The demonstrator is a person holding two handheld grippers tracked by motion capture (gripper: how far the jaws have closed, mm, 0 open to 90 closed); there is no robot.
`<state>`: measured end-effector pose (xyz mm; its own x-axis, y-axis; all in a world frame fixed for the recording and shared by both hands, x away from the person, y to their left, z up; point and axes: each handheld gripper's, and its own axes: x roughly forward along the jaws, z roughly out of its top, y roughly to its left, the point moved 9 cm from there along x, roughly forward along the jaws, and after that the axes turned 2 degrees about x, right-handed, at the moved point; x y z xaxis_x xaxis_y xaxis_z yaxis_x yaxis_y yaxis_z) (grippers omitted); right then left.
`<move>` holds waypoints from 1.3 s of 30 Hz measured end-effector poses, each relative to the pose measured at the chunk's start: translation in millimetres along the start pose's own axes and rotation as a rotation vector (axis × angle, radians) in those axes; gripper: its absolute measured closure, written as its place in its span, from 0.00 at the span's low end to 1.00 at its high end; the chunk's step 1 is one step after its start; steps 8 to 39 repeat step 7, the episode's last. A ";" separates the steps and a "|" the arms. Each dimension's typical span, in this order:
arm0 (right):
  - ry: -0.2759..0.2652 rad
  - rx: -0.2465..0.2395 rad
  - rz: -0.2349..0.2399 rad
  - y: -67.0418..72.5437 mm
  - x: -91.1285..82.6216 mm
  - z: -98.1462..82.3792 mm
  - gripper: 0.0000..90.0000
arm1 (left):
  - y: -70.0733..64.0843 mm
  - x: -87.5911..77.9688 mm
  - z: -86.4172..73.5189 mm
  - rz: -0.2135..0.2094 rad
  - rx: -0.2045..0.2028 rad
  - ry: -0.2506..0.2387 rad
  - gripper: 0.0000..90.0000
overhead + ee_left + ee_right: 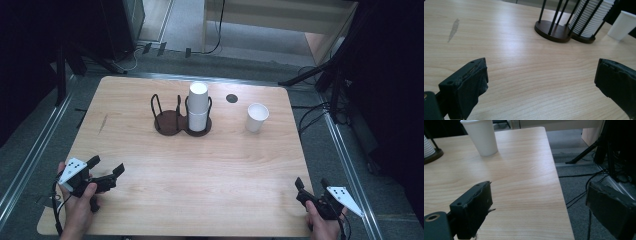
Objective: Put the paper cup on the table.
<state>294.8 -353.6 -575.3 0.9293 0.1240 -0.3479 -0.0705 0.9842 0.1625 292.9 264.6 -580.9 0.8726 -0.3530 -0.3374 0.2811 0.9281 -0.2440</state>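
A dark brown two-slot cup holder [170, 122] stands at the middle back of the wooden table [200, 170]. Its right slot carries a stack of white cups [198, 102], upside down; its left slot is bare. To the right of it a single white paper cup [256, 117] stands upright. My left gripper [107, 165] is near the front left corner, open, with nothing between its jaws. My right gripper [311, 183] hovers at the front right edge, also open and holding nothing. In the left gripper view the holder [554, 31] and the stack [590, 17] lie far ahead of that gripper [541, 72]. The right gripper view shows the single cup [482, 136] well beyond that gripper [539, 195].
A small black round mark [231, 98] sits on the table behind the single cup. A grey streak [453, 29] marks the wood at the left. Beyond the table's right edge, cables and tripod legs [586, 155] lie on the grey floor.
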 end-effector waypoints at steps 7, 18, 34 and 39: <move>0.023 -0.025 0.061 17.1 1.9 3.5 0.00 | 1.3 2.2 0.8 -0.015 -0.017 0.005 0.00; 0.023 -0.025 0.061 17.1 1.9 3.5 0.00 | 1.3 2.2 0.8 -0.015 -0.017 0.005 0.00; 0.023 -0.025 0.061 17.1 1.9 3.5 0.00 | 1.3 2.2 0.8 -0.015 -0.017 0.005 0.00; 0.023 -0.025 0.061 17.1 1.9 3.5 0.00 | 1.3 2.2 0.8 -0.015 -0.017 0.005 0.00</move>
